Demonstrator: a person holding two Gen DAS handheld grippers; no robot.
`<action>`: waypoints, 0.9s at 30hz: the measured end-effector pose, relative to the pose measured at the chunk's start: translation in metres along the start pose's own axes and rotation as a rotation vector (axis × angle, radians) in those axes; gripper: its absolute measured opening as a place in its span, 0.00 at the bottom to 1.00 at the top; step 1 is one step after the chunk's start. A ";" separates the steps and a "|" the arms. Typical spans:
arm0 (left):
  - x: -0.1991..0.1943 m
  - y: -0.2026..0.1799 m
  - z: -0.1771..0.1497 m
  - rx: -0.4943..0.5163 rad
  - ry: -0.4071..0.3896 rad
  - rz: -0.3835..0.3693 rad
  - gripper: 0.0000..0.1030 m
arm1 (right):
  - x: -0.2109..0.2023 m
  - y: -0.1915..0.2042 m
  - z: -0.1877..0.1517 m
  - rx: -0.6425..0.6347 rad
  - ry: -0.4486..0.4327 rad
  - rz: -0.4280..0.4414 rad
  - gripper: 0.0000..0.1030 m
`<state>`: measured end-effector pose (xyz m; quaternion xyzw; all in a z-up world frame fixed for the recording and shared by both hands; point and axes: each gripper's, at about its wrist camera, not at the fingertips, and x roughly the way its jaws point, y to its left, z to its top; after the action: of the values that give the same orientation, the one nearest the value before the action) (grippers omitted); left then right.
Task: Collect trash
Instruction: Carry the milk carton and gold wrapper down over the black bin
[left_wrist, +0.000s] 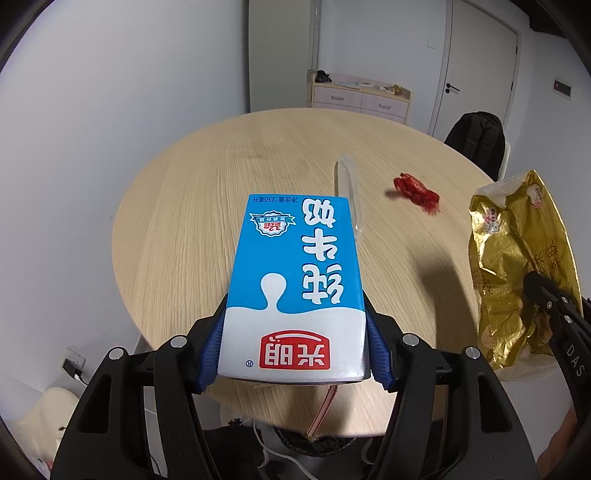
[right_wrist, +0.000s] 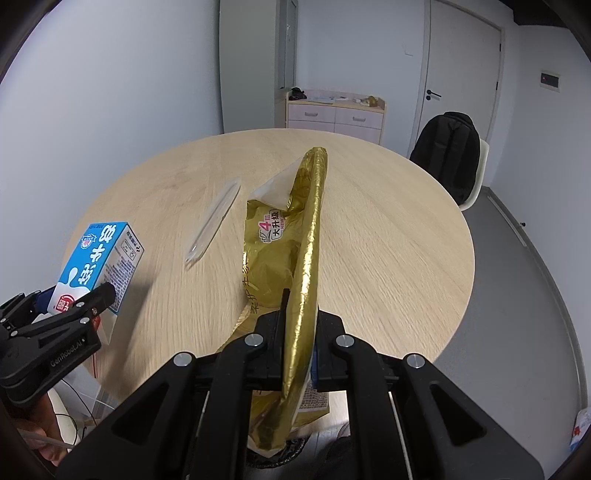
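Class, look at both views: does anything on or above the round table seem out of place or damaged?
Two scraps lie loose on the table: a crumpled red wrapper and a clear plastic sleeve. The gold bag is creased, and the milk carton is held upside down.

Lighting was even, cool and diffuse. Soft shadows fell on the surface (left_wrist: 192, 229). Both fisheye views bent walls and darkened corners. Motion blur smeared the red wrapper (left_wrist: 417, 192) and clear wrapper (right_wrist: 214, 221).
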<state>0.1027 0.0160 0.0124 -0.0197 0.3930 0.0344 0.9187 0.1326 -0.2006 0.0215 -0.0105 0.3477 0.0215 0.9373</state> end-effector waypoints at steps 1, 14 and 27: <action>-0.003 0.000 -0.003 0.000 -0.001 -0.003 0.61 | -0.002 0.000 -0.002 0.000 -0.001 0.001 0.07; -0.040 -0.006 -0.056 0.001 -0.017 -0.028 0.61 | -0.040 0.001 -0.041 -0.012 -0.028 0.025 0.07; -0.061 -0.013 -0.107 -0.004 -0.014 -0.064 0.61 | -0.061 -0.001 -0.077 -0.007 -0.026 0.044 0.07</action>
<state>-0.0154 -0.0072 -0.0176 -0.0338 0.3856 0.0058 0.9220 0.0366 -0.2058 0.0029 -0.0058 0.3358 0.0437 0.9409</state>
